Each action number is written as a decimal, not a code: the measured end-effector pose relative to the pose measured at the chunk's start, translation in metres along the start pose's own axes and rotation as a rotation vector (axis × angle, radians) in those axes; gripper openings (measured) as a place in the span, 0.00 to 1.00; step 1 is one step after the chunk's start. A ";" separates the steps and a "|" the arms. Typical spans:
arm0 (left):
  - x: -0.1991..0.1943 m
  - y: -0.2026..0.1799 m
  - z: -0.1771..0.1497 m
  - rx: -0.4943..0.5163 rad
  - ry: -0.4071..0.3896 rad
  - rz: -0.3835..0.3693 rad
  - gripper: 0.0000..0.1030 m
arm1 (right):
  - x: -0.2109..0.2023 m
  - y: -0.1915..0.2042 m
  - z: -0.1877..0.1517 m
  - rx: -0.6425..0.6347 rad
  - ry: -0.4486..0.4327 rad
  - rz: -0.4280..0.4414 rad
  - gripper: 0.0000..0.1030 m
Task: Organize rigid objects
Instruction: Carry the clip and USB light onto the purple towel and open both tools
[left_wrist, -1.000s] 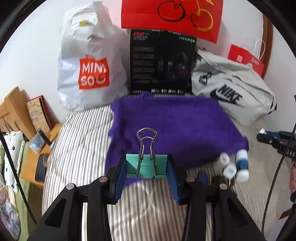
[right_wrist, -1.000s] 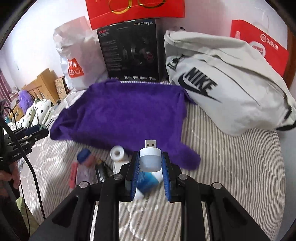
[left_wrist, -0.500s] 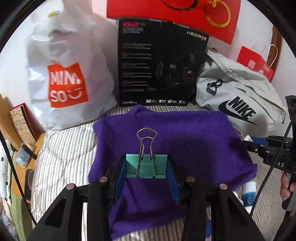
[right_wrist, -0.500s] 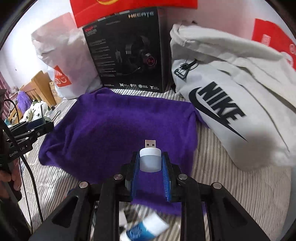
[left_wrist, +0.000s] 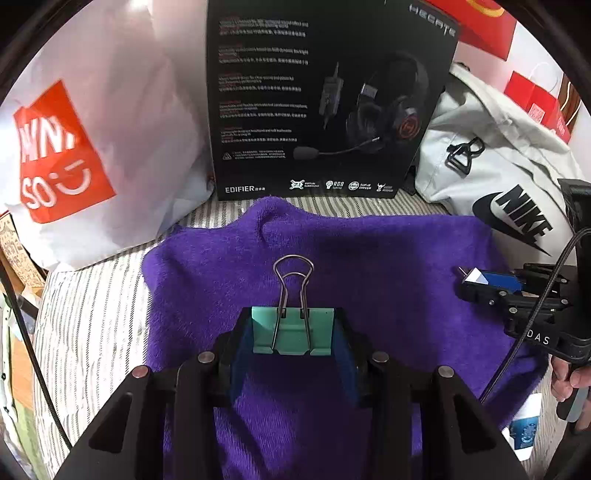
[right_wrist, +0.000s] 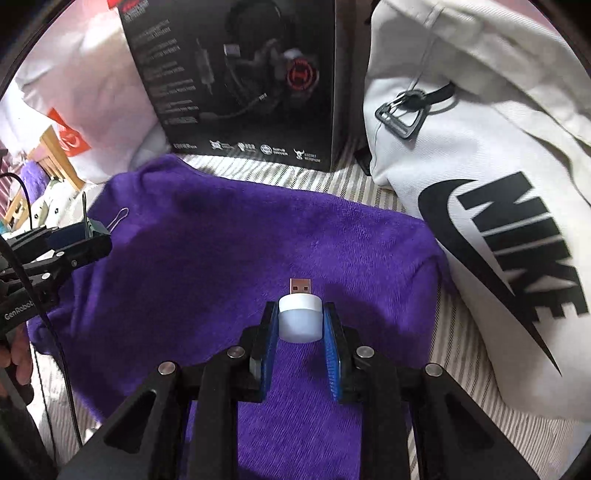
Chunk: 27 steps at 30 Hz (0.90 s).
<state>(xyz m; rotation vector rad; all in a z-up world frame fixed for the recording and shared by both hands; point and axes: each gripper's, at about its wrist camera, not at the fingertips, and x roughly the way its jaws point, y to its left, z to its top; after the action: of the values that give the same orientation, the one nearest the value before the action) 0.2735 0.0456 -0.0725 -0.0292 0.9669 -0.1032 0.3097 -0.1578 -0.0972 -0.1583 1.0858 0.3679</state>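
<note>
My left gripper (left_wrist: 291, 334) is shut on a teal binder clip (left_wrist: 291, 328), its wire handles pointing forward over the purple cloth (left_wrist: 388, 266). My right gripper (right_wrist: 300, 321) is shut on a small white USB light (right_wrist: 299, 319) with its metal plug facing forward, also above the purple cloth (right_wrist: 221, 258). Each view catches the other gripper at its edge: the right gripper (left_wrist: 476, 278) at the right, the left gripper (right_wrist: 94, 230) at the left, still pinching the binder clip (right_wrist: 96, 226).
A black headset box (left_wrist: 325, 96) stands behind the cloth, between a white Miniso bag (left_wrist: 74, 147) and a grey Nike bag (right_wrist: 491, 206). A blue-and-white tube (left_wrist: 524, 428) lies on the striped bedding (left_wrist: 88, 325) off the cloth's right corner. A hand (left_wrist: 572, 380) holds the right gripper.
Both grippers have moved forward and lower over the purple cloth, still holding the clip and the USB light. The small bottles near the cloth's front edge have dropped out of view.
</note>
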 end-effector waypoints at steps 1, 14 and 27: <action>0.003 -0.001 0.000 0.003 0.007 0.004 0.38 | 0.004 0.000 0.001 -0.004 0.007 0.000 0.23; 0.032 -0.007 0.000 0.027 0.069 0.026 0.38 | 0.017 0.002 0.006 -0.037 0.020 -0.027 0.23; 0.029 -0.019 -0.014 0.046 0.099 0.057 0.62 | 0.008 0.002 -0.011 -0.029 0.037 0.008 0.48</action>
<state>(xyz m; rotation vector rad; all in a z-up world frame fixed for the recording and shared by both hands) 0.2768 0.0244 -0.1033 0.0463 1.0634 -0.0747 0.3034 -0.1572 -0.1096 -0.1868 1.1188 0.3895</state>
